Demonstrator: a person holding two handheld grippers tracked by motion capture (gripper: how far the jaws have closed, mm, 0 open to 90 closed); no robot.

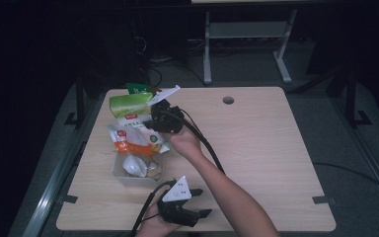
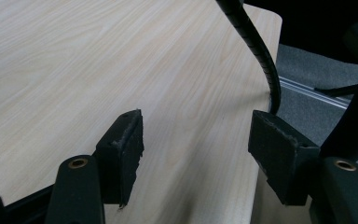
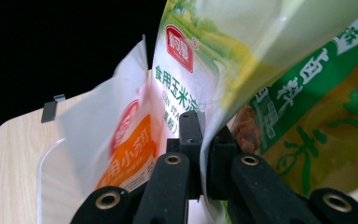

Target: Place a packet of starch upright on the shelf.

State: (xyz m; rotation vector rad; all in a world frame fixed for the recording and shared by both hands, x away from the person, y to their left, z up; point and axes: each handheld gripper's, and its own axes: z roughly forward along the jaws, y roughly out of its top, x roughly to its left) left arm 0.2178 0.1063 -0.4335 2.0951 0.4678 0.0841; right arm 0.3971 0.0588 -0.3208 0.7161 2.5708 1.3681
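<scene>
High view: the right tongs point(image 1: 154, 114) sit over the far left part of the pale wooden table point(image 1: 256, 148), clenched on the edge of a green and white plastic food pouch point(image 1: 131, 108) that stands lifted near the table's far left corner. In the right gripper view the two black jaws meet on that pouch's thin white edge point(image 3: 200, 140), with its red logo and green print above them. Just beside it, toward the near edge, lies a white and orange snack packet point(image 1: 135, 139), its lower end resting on a clear plastic tray point(image 1: 120, 173) that holds a whitish wrapped lump point(image 1: 134, 166). A darker green and yellow packet point(image 3: 326, 135) shows at the right of the right gripper view, touching the held pouch. The left tongs point(image 1: 203, 202) rest at the near edge of the table, well apart from the packets, pointing toward the right edge. In the left gripper view they point(image 2: 196, 149) are released, the jaws wide apart over bare wood with nothing between them, and a black ribbed cable point(image 2: 261, 60) curves down across the table's edge beyond.
</scene>
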